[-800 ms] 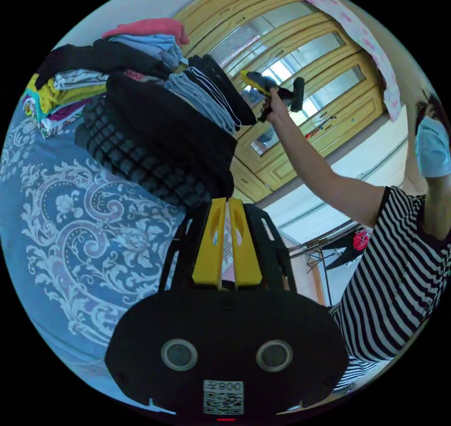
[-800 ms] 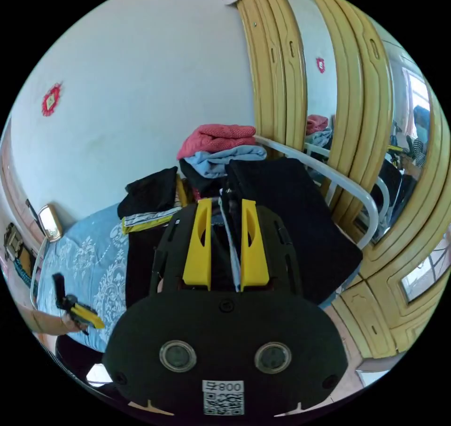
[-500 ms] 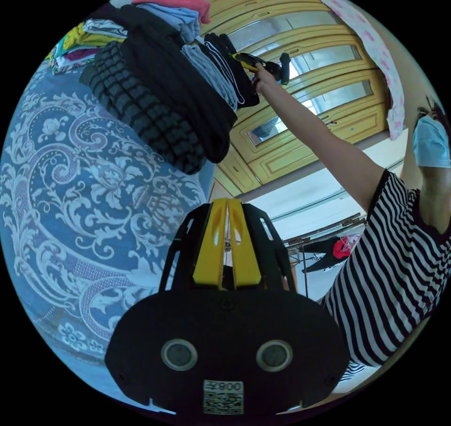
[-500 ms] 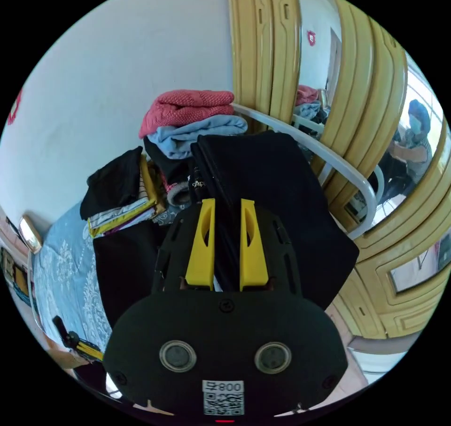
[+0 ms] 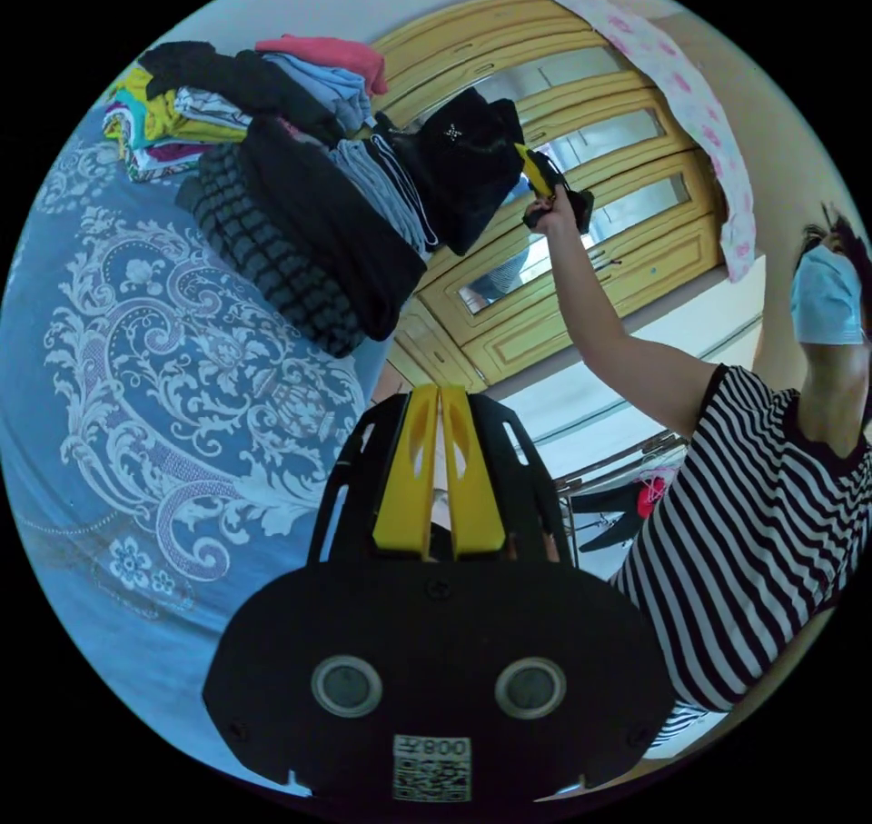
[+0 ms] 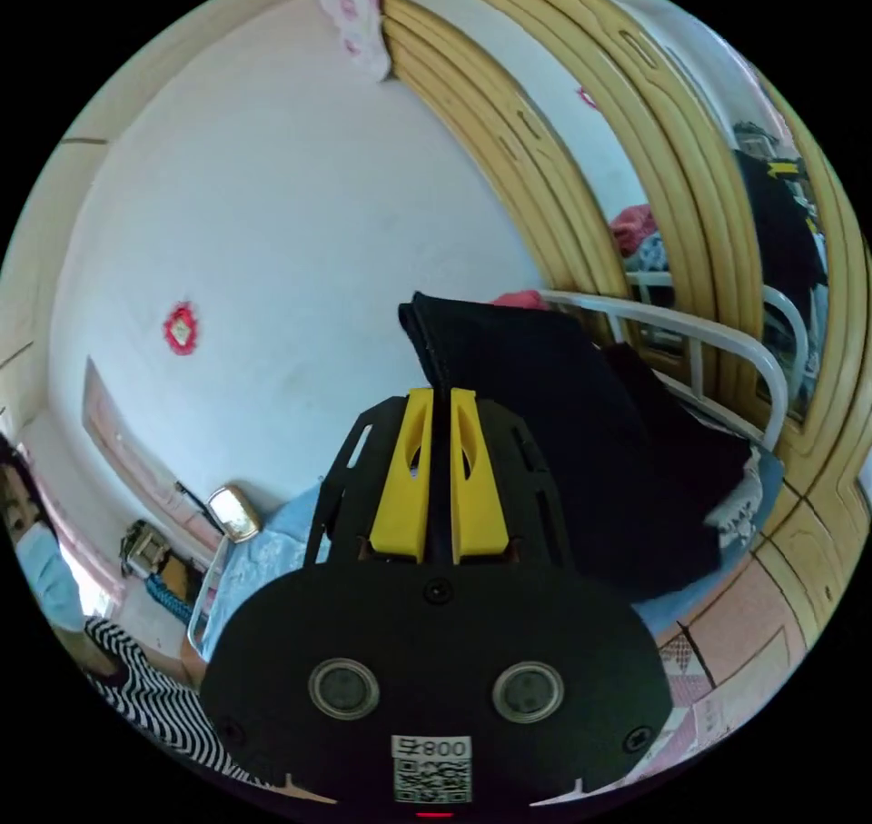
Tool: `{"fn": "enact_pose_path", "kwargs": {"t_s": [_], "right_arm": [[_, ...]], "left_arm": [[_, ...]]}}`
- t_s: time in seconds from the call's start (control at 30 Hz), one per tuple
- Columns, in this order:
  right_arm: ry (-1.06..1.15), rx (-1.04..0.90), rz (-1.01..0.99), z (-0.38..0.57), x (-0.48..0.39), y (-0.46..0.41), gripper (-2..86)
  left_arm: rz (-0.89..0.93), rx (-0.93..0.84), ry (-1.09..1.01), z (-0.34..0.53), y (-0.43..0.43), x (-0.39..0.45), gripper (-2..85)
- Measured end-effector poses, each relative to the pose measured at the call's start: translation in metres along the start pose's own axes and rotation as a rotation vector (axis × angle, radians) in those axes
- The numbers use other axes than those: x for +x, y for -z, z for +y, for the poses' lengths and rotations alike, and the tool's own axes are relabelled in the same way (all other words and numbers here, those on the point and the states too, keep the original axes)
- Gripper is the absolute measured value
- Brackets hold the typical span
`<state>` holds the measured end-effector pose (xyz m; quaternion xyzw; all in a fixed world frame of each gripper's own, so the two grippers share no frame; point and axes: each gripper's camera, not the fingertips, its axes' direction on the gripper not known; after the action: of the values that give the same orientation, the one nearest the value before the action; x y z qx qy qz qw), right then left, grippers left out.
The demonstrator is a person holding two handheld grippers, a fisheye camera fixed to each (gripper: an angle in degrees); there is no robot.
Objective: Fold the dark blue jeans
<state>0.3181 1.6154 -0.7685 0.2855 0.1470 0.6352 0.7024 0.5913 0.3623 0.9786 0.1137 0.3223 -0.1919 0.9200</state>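
In the right gripper view my right gripper (image 6: 440, 397) is shut on the edge of a folded dark garment, the dark blue jeans (image 6: 563, 415), and holds them lifted. In the left gripper view those jeans (image 5: 468, 174) hang above the end of the clothes pile, with the right gripper (image 5: 536, 174) in the person's raised hand clamped on them. My left gripper (image 5: 440, 397) is shut with nothing between its yellow jaws, low over the blue patterned bedspread (image 5: 136, 361).
A pile of folded clothes (image 5: 272, 170) lies on the bed. A white bed rail (image 6: 690, 324) and yellow mirrored wardrobe doors (image 5: 599, 188) stand behind it. The person in a striped shirt (image 5: 754, 533) stands at the right. Tiled floor (image 6: 727, 642) lies beside the bed.
The right gripper closed from open onto the dark jeans and lifted them off the pile. The left gripper stayed shut; its view shifted slightly.
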Motion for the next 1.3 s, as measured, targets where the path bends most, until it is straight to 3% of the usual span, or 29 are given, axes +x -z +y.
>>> {"fn": "enact_pose_path", "kwargs": {"t_s": [0.23,0.4,0.47,0.57,0.73,0.8,0.93,1.03,1.3], "right_arm": [[0.24,0.107,-0.439,-0.047,-0.174,0.068,1.8],[0.305,0.004,-0.564,-0.059,-0.289,0.068,1.7],[0.31,-0.068,-0.498,-0.048,-0.325,0.06,1.7],[0.254,-0.161,-0.671,-0.037,-0.365,0.048,1.7],[0.367,-0.15,-0.796,-0.049,-0.478,0.065,1.5],[0.433,-0.147,-0.788,-0.051,-0.524,0.072,1.5],[0.469,-0.184,-0.883,-0.042,-0.609,0.07,1.4],[0.447,-0.218,-0.9,-0.028,-0.649,0.061,1.4],[0.344,-0.281,-0.876,0.016,-0.724,0.032,1.6]], "left_arm": [[-0.003,0.16,-0.069,0.041,0.102,0.115,2.5],[0.03,0.396,-0.091,0.081,0.19,0.187,4.7],[0.044,0.473,-0.079,0.106,0.229,0.217,6.3],[-0.031,0.517,-0.052,0.141,0.279,0.251,10.5],[-0.279,0.529,-0.074,0.197,0.353,0.308,16.9],[-0.184,0.542,-0.155,0.216,0.373,0.334,17.1],[-0.35,0.512,-0.24,0.263,0.411,0.418,11.7],[-0.328,0.47,-0.219,0.295,0.44,0.457,2.6],[-0.468,0.628,-0.157,0.411,0.544,0.546,3.6]]}}
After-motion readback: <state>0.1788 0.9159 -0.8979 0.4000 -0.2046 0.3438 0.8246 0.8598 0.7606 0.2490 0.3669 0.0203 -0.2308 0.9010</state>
